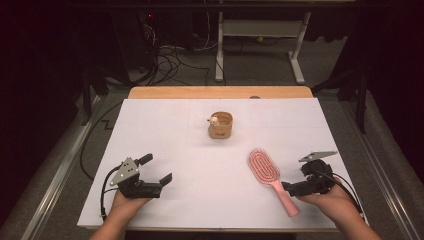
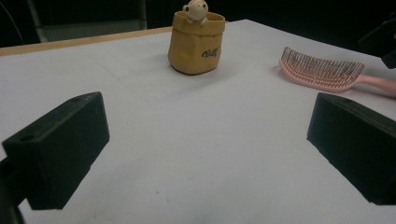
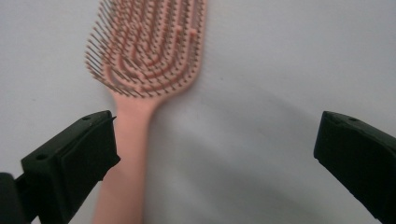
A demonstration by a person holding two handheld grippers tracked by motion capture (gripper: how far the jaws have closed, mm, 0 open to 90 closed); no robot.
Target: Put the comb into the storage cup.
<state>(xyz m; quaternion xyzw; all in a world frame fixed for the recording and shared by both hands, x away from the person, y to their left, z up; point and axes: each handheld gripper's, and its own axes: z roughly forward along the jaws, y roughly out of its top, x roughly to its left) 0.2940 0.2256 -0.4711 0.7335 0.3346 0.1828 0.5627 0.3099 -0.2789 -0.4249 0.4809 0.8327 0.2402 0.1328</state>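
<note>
A pink hairbrush [image 1: 265,168] lies bristles-up on the white sheet at the right, handle toward the near edge. My right gripper [image 1: 296,178] is open beside that handle. In the right gripper view the brush [image 3: 149,51] lies ahead, and its handle runs just inside the left finger [image 3: 70,163], with nothing clamped in my right gripper [image 3: 215,154]. My left gripper [image 1: 156,169] is open at the near left, empty. In the left gripper view my left gripper [image 2: 208,140] faces a tan pouch [image 2: 196,44] and the brush [image 2: 322,70].
The tan pouch [image 1: 220,125], with a small pale toy figure [image 1: 214,120] peeking over its rim, stands at the middle back of the white sheet [image 1: 165,130]. A wooden table edge [image 1: 220,92] runs behind. Cables and table legs lie on the floor beyond.
</note>
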